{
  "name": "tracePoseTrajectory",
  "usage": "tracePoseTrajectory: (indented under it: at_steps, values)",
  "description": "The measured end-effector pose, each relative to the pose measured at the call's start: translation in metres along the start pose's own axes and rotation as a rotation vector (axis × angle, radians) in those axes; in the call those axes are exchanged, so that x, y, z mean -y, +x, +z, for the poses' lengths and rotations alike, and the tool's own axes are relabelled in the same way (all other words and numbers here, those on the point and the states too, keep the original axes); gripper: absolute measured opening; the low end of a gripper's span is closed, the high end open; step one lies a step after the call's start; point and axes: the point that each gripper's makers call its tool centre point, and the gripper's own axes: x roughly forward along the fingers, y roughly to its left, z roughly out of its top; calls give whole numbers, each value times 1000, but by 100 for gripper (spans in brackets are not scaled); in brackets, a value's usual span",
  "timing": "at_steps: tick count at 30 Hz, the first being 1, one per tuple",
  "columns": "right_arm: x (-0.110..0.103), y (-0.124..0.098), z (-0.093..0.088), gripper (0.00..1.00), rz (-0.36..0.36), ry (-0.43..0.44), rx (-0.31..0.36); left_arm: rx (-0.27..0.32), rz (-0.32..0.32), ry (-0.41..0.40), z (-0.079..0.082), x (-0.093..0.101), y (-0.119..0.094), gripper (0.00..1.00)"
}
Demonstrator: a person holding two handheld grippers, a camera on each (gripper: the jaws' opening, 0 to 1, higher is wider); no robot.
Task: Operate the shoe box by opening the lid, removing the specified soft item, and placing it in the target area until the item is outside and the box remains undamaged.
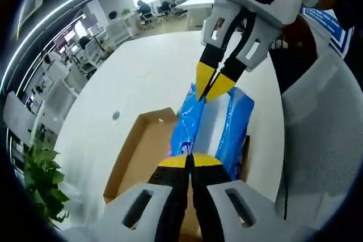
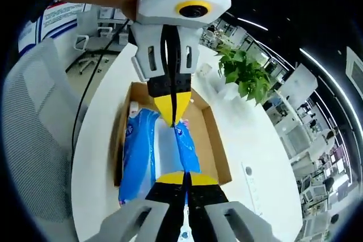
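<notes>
While both of your grippers pinch opposite ends of the blue plastic pack (image 1: 229, 123), the lid work is already behind you: the cardboard shoe box (image 1: 142, 151) lies open on the white table (image 1: 130, 77), its brown inside bare beside the pack. You are at the removal step.

Your left gripper (image 1: 191, 162) has its yellow tips pressed together on the near edge of the pack. In the left gripper view your right gripper (image 1: 214, 86) comes in from above, tips closed on the far edge of the wrapper. The right gripper view gives the mirror of this: your right gripper (image 2: 185, 175) is closed on the near end of the pack (image 2: 139, 151), and the left gripper (image 2: 172, 109) nips the end nearest the box's far wall. The pack sits over the box (image 2: 212, 140), stretched between the two grips; whether it has cleared the floor of the box cannot be told.

Next, judge it this way: raise both hands together, evenly, so the soft wrapper does not tear or slide from one grip. Keep it off the cardboard walls so the box stays undamaged, then carry it sideways to bare table and set it down before you open the tips.
</notes>
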Motion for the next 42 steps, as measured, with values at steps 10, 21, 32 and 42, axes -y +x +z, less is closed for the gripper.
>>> tracePoseTrajectory:
  at_steps: [10, 21, 32, 42]
  values:
    - [3, -29, -18, 0, -3, 17, 13, 7, 10, -11, 30, 15, 8, 0]
    - [6, -52, -44, 0, -41, 26, -21, 36, -5, -14, 55, 33, 24, 0]
    - [2, -65, -76, 0, -75, 44, -56, 28, -64, 68, 74, 49, 48, 0]
    - [12, -77, -108, 0, -83, 39, -88, 33, -96, 97, 95, 56, 73, 0]
